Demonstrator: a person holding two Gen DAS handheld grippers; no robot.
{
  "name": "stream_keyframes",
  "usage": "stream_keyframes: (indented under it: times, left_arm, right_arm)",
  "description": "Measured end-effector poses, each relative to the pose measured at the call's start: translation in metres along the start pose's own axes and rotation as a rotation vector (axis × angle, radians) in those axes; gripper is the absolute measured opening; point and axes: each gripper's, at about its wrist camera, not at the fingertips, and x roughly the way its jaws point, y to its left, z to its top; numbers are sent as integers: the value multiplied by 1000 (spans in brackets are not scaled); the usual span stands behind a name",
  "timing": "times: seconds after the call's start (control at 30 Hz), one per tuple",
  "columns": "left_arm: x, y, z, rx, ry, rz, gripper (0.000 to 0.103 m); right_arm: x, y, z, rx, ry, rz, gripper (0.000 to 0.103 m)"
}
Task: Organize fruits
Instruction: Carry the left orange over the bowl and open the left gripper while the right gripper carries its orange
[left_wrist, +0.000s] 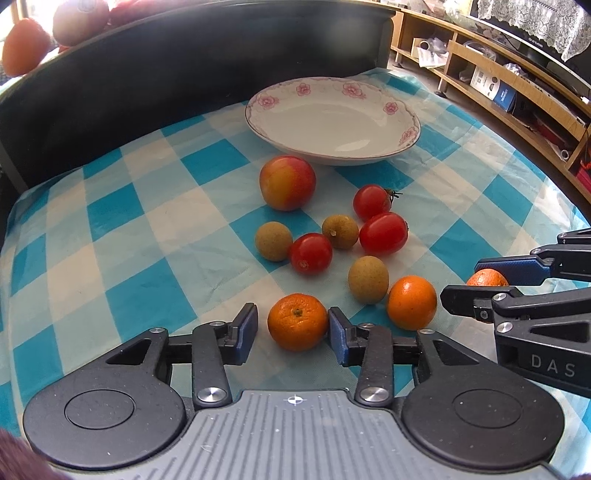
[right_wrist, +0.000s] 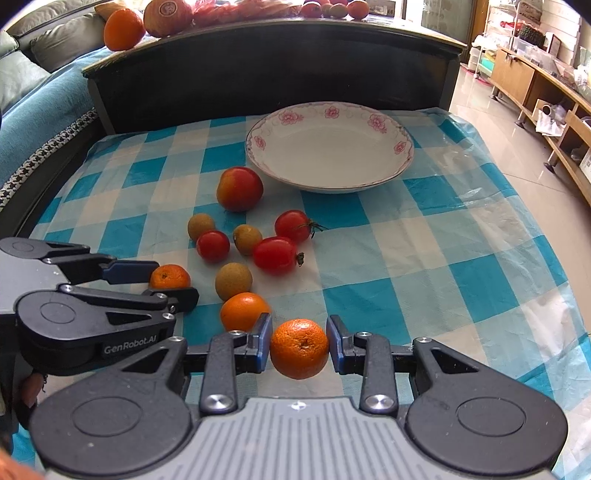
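Observation:
A white plate with pink flowers (left_wrist: 369, 153) (right_wrist: 325, 184) stands at the back of the checked cloth. In front of it lie a peach (left_wrist: 287, 182) (right_wrist: 239, 188), three cherry tomatoes (left_wrist: 383, 233), three brown longans (left_wrist: 368, 279) and a loose mandarin (left_wrist: 411, 302) (right_wrist: 243, 311). My left gripper (left_wrist: 292, 334) is open around a mandarin (left_wrist: 297, 321) (right_wrist: 170, 277); its right pad touches it, and a gap shows on the left. My right gripper (right_wrist: 299, 343) is shut on another mandarin (right_wrist: 299, 348) (left_wrist: 487, 277), which rests on the cloth.
A dark wooden board (right_wrist: 258, 66) rises behind the cloth with more fruit (right_wrist: 123, 28) on top. Wooden shelving (left_wrist: 517, 92) runs along the right. The cloth (right_wrist: 461, 258) is bare right of the fruit.

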Motion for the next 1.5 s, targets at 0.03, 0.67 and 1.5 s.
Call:
stream_keyframes:
  times: [0.03,0.67,1.5]
  left_arm:
    - [-1,0,0,0,1,-2,43]
    - [-19,2,46,-33,-76,-65,42]
    - [25,-2,109,-4,-89,-43,40]
  right_arm:
    - [1,0,0,-1,4,0,36]
    - [-15,-2,29,-22,-68,-17,36]
    - [23,-36,92,2,-112,-73,36]
